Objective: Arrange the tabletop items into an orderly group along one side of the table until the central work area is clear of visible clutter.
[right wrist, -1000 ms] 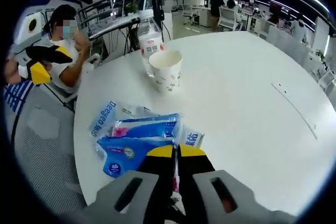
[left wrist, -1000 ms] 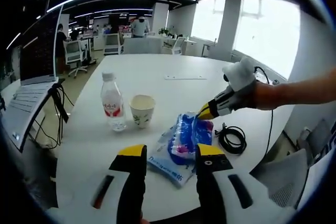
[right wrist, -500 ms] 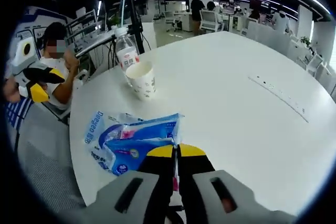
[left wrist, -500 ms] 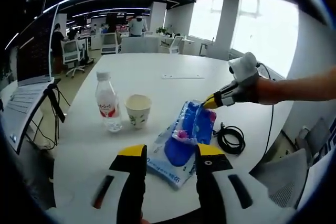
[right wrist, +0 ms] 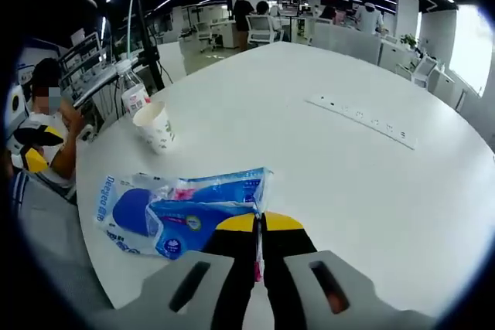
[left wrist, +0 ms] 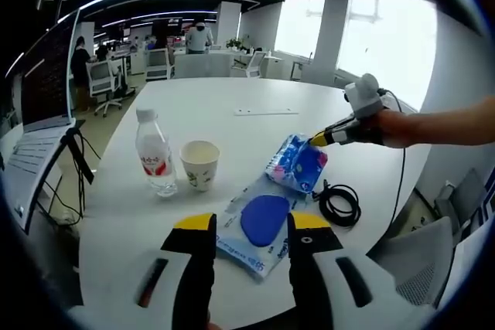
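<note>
- A blue wipes packet (left wrist: pixel 298 163) (right wrist: pixel 207 202) is hanging lifted off the white surface (left wrist: pixel 232 133) (right wrist: pixel 371 183), pinched at one edge by the right gripper (left wrist: pixel 319 140) (right wrist: pixel 259 226), whose jaws are pressing together on it.
- A second blue packet (left wrist: pixel 259 226) (right wrist: pixel 128 214) is lying flat on the surface just under and beside the lifted one, near the surface's edge.
- A paper cup (left wrist: pixel 199 165) (right wrist: pixel 155 126) is standing upright on the surface with its mouth open; what it is holding, if anything, cannot be told.
- A capped water bottle (left wrist: pixel 155 152) (right wrist: pixel 133 94) with a red label is standing just beside the cup; it is looking mostly clear.
- The left gripper (left wrist: pixel 246 226) is hovering low over the surface's near edge with its jaws spread apart, gripping nothing.
- The left gripper view is also showing a coiled black cable (left wrist: pixel 342 205) lying on the surface near the packets, a hand (left wrist: pixel 390 127) holding the right gripper, and a laptop (left wrist: pixel 42 113) off to one side.
- The right gripper view is showing a long white strip (right wrist: pixel 360 117) lying flat toward the middle of the surface, and a seated person (right wrist: pixel 46 125) beyond the surface's edge.
</note>
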Motion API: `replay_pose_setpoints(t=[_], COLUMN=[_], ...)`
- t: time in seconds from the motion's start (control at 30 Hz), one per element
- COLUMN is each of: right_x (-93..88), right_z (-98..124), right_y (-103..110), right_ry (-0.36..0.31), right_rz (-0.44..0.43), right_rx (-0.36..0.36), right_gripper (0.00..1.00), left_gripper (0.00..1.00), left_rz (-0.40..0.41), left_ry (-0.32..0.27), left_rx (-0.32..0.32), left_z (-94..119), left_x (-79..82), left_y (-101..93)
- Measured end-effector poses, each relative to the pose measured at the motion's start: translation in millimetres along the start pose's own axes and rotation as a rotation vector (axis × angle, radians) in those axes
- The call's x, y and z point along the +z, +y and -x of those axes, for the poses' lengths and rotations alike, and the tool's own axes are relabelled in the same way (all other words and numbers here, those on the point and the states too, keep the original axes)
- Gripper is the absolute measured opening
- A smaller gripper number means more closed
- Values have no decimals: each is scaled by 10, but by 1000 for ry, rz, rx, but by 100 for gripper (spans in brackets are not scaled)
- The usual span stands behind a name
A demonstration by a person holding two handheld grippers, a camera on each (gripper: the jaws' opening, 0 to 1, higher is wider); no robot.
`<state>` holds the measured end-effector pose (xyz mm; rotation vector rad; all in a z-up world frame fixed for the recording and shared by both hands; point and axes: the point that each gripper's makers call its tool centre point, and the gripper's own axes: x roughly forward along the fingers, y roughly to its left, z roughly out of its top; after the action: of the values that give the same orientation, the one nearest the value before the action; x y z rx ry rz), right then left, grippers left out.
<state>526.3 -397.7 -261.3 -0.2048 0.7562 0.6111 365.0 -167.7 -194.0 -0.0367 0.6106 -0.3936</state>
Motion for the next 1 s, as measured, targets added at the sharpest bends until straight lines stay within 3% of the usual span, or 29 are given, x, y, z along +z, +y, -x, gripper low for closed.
replay_pose_setpoints(t=[0.1,0.53,1.0], right_x=[-57,-416,-632], right_z=[108,400,474], right_y=[-192,-666,-739], right_ry=[11,48,100], right_rz=[-29,-158,-148], right_rx=[-88,-217,-240], right_gripper=[0,0,1], left_gripper=[35,35,35], left_rz=[-3,-13,-13], left_ry=[1,6,9], left_rx=[-1,-6,-11], left_z=[-3,-12,-6], left_x=[4,-7,-35], left_y=[-6,-53,-97])
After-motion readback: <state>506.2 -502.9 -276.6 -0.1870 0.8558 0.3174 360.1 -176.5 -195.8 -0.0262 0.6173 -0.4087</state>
